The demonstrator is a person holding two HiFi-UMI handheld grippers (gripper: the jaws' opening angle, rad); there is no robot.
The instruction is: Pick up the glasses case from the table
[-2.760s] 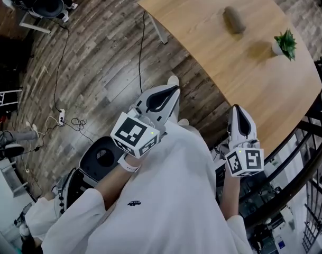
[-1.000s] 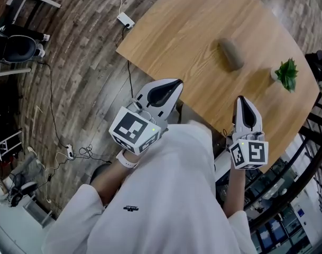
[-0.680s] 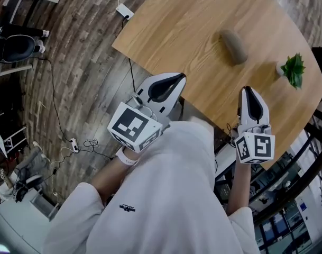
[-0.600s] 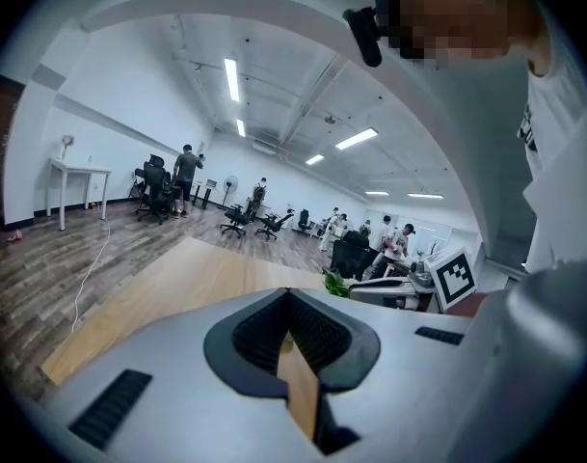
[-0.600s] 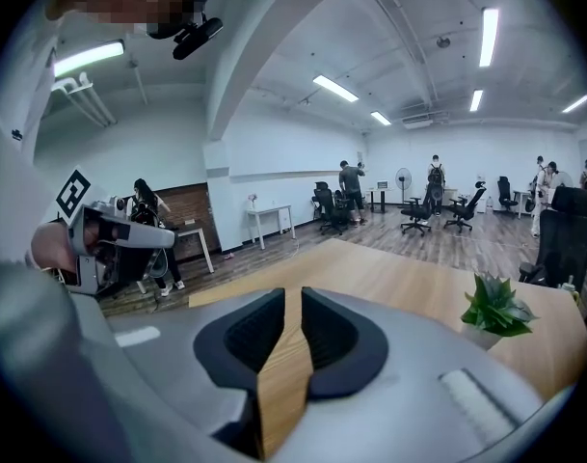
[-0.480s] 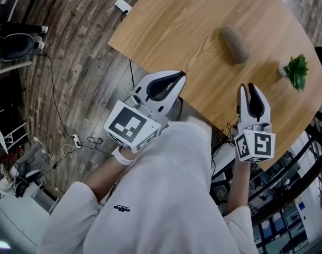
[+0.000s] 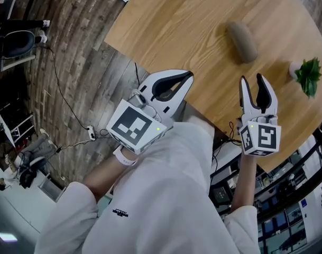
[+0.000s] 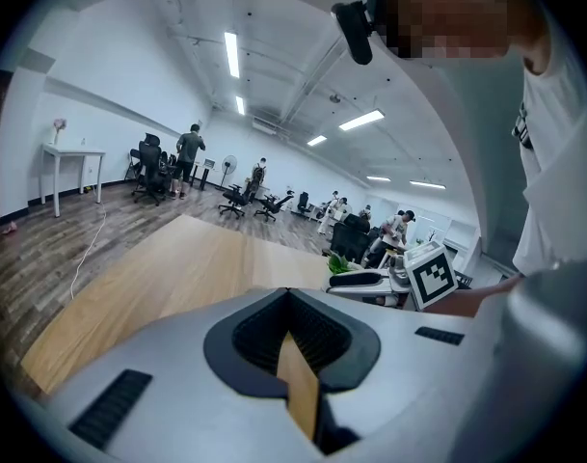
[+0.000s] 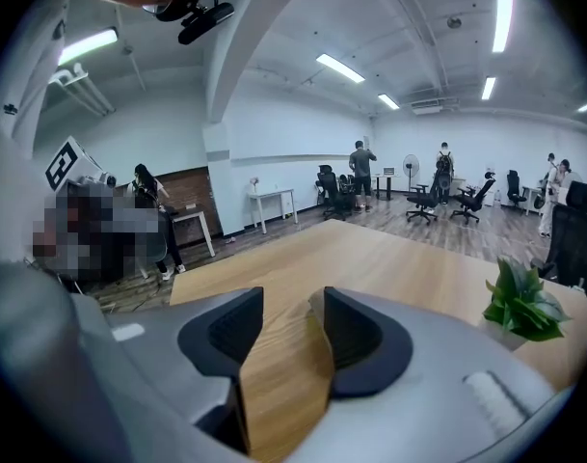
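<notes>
The glasses case (image 7: 242, 41), a grey-brown oblong pouch, lies alone on the wooden table (image 7: 182, 20), toward its right side. My right gripper (image 7: 254, 82) hangs over the table's near edge, short of the case and slightly right of it. Its jaws have just been opening and stand apart with only bare wood between them (image 9: 285, 302). My left gripper (image 7: 186, 79) is at the table's near edge, well left of the case, with its tips together (image 8: 288, 295) on nothing. Neither gripper view shows the case.
A small potted plant (image 7: 307, 76) stands on the table to the right of the case, also seen in the right gripper view as the plant (image 9: 520, 303). Off the table's left side are wood floor, cables (image 7: 71, 115) and an office chair (image 7: 18, 38).
The right gripper's jaws went from shut to parted. Both grippers moved forward to the table's near edge, and the case now sits closer to the right gripper.
</notes>
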